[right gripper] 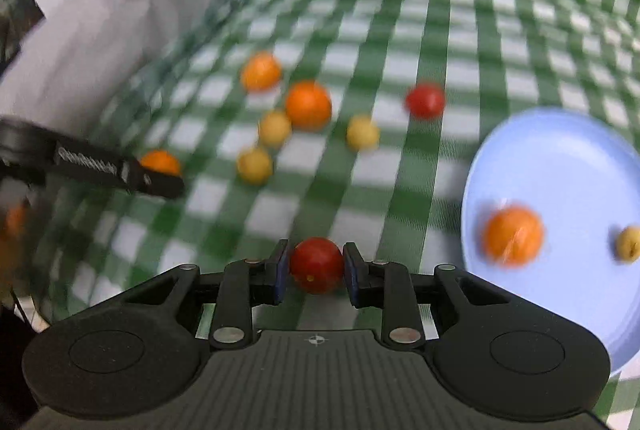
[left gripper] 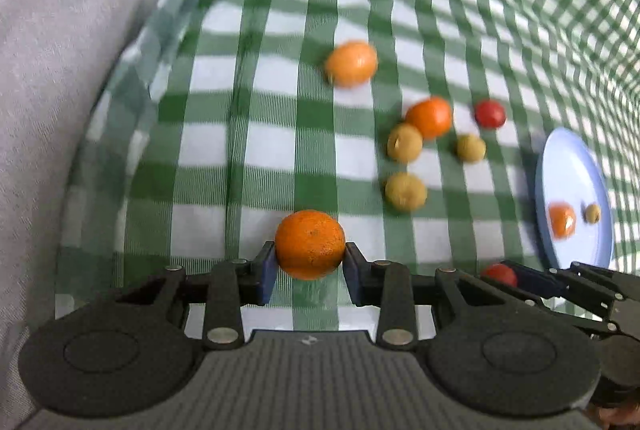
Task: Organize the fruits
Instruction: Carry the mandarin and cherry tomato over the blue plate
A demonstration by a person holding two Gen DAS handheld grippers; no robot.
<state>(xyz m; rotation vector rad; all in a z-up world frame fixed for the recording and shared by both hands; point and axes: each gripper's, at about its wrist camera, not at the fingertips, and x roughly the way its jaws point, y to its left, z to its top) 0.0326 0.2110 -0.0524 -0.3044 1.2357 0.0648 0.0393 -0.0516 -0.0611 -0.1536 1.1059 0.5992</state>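
Currently the left gripper [left gripper: 310, 262] is clenched on an orange [left gripper: 310, 244], pads pressed against both its sides, held above the checked cloth [left gripper: 280, 158] on the bench. The right gripper [right gripper: 314, 272] is clenched on a red tomato [right gripper: 317, 264], again with pads on both sides.

Landmark: the blue plate [right gripper: 560, 166]. On the plate, one orange fruit [right gripper: 513, 236] and one small yellow fruit [right gripper: 628, 244] are seen, apart from each other. The held tomato is just beside the plate's near-left rim; the held orange is further left, well apart from the plate.

Left of the plate, loose on the cloth: a second red tomato [right gripper: 425, 101] nearest it, then three small yellow fruits [right gripper: 363, 133], a darker orange [right gripper: 308, 105] touching one of them, and a paler orange [right gripper: 261, 71] farthest out. Both views are motion-blurred, so finer detail on the fruit cannot be told.
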